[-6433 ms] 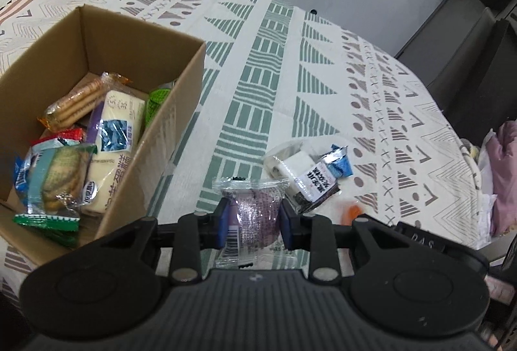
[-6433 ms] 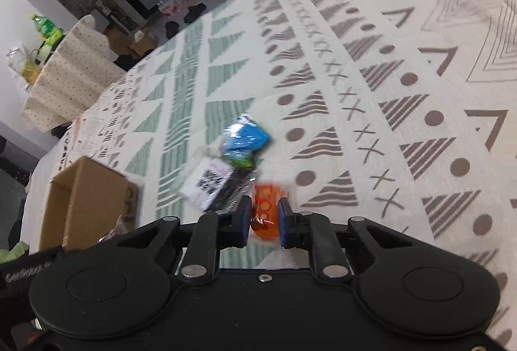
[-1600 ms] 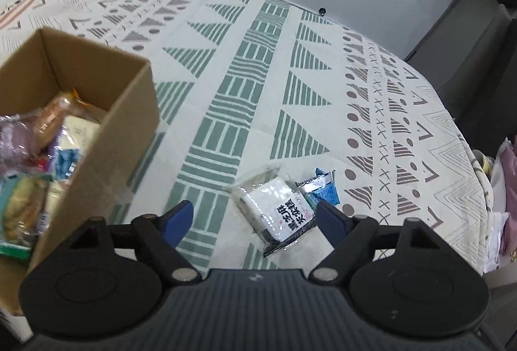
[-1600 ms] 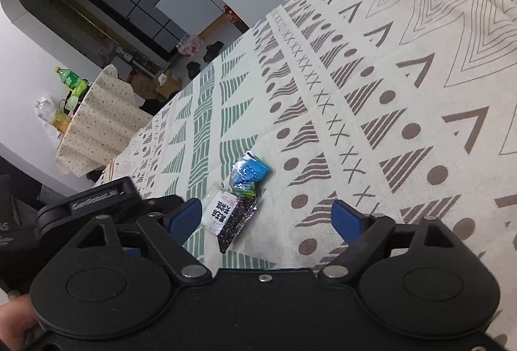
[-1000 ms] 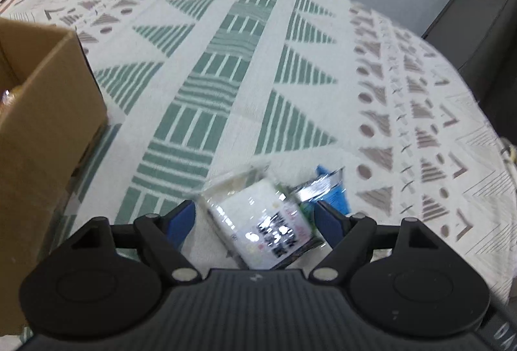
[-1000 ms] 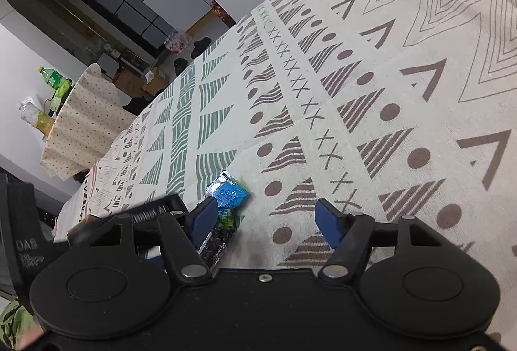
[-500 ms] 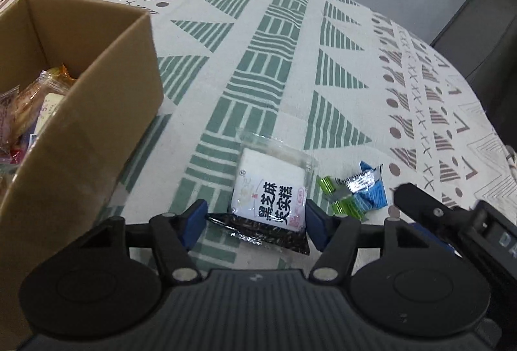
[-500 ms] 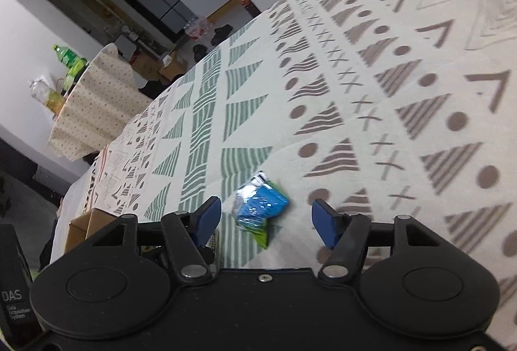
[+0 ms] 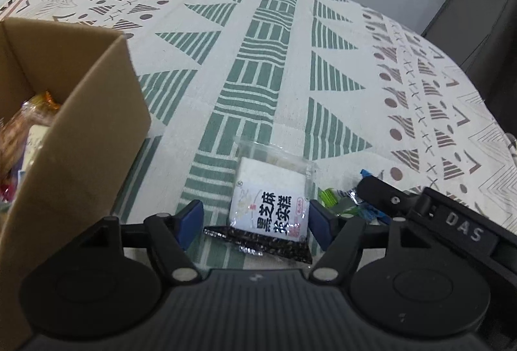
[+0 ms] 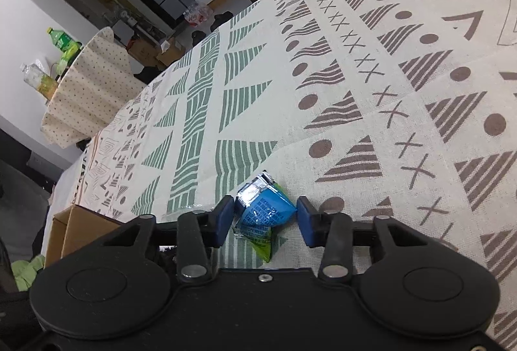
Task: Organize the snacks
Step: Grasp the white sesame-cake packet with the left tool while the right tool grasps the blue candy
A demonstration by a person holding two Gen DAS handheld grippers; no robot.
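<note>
Left of the left gripper (image 9: 253, 218) stands the cardboard box (image 9: 80, 138); its open, just-widened fingers flank the white snack packet (image 9: 269, 204), untouched. Meanwhile the right gripper (image 10: 265, 220), fingers closing, brackets the blue packet (image 10: 265, 212), barely apart.

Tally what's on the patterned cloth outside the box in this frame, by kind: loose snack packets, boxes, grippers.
Loose snack packets: 2, the white sesame packet and the blue-green packet.
Boxes: 1, the cardboard box.
Grippers: 2, left gripper and right gripper.
Total: 5.
</note>
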